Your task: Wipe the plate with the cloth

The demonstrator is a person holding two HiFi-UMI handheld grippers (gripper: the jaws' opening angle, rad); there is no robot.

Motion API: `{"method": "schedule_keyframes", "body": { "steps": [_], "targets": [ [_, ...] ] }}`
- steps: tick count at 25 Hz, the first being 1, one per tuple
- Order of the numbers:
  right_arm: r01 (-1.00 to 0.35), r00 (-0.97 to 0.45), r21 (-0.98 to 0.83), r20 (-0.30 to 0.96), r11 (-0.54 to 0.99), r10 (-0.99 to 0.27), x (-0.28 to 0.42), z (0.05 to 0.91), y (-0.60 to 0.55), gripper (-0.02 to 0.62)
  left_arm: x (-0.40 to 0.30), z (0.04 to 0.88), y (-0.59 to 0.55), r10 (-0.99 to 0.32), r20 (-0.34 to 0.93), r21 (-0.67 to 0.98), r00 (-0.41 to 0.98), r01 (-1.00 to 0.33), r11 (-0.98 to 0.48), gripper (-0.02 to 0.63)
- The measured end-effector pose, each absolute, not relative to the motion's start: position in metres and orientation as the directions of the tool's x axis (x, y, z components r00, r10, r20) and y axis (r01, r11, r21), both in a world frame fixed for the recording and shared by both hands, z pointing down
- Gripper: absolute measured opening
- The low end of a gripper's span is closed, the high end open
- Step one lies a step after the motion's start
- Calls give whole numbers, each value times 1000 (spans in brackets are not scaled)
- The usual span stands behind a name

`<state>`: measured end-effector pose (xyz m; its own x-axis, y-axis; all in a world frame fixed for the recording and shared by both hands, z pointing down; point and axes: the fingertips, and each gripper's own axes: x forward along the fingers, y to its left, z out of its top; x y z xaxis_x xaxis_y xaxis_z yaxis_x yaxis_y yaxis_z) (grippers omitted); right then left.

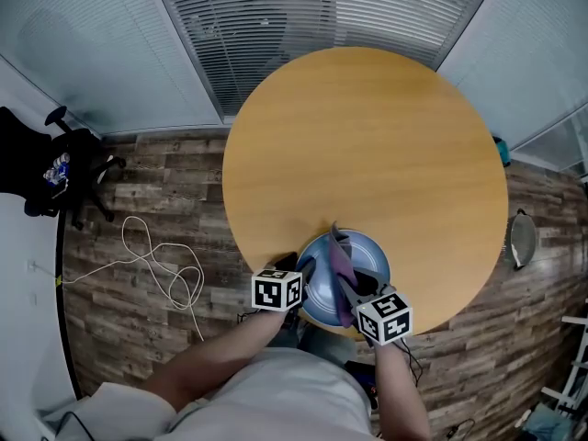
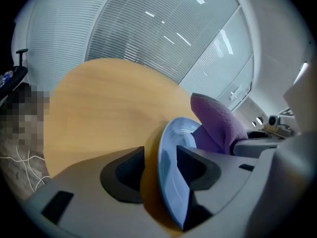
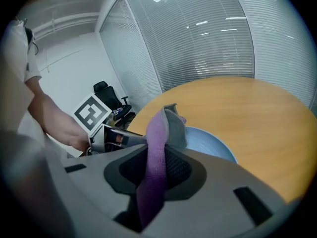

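Note:
A light-blue plate (image 1: 367, 251) lies at the near edge of the round wooden table (image 1: 367, 136). In the left gripper view the plate's rim (image 2: 171, 167) stands edge-on between the jaws of my left gripper (image 2: 161, 152). The rim rests against the right pad (image 2: 194, 166), and a gap shows on the left pad's side. My right gripper (image 3: 157, 155) is shut on a purple cloth (image 3: 156, 133), which sticks up from the jaws over the plate (image 3: 208, 140). From above, the cloth (image 1: 341, 263) hangs over the plate's middle, with the left gripper (image 1: 303, 269) and the right gripper (image 1: 354, 288) on either side.
The rest of the tabletop holds nothing. A black office chair (image 1: 64, 163) stands at far left. A white cable (image 1: 156, 265) loops on the wood floor, and a round metal object (image 1: 524, 237) lies on the floor at right. Window blinds (image 1: 303, 16) run behind the table.

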<state>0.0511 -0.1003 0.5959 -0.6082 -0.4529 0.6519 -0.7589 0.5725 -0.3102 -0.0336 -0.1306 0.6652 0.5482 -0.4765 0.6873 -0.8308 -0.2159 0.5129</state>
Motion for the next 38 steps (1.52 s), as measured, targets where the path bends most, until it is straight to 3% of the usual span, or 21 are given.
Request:
{"method": "schedule_keyframes", "body": {
  "steps": [9, 13, 17, 19, 21, 38],
  "targets": [
    [-754, -613, -339, 669, 562, -420, 50, 606, -101, 87, -25, 663, -127, -382, 685, 597, 620, -779, -192, 212],
    [-727, -615, -300, 684, 618, -391, 43, 608, -110, 87, -20, 664, -120, -361, 708, 553, 607, -795, -251, 209],
    [-701, -591, -197, 699, 686, -402, 35, 608, -135, 87, -27, 671, -121, -378, 742, 491, 554, -832, -257, 143],
    [-688, -577, -162, 713, 707, -398, 29, 614, -140, 87, -33, 675, -122, -389, 726, 535, 567, -821, -198, 67],
    [-683, -567, -146, 724, 716, -393, 25, 621, -142, 88, -32, 674, -119, -364, 706, 589, 607, -789, -175, 42],
    [-602, -507, 2, 772, 798, -384, -14, 651, -134, 118, -24, 676, -113, -303, 685, 645, 662, -745, -170, 29]
  ]
}}
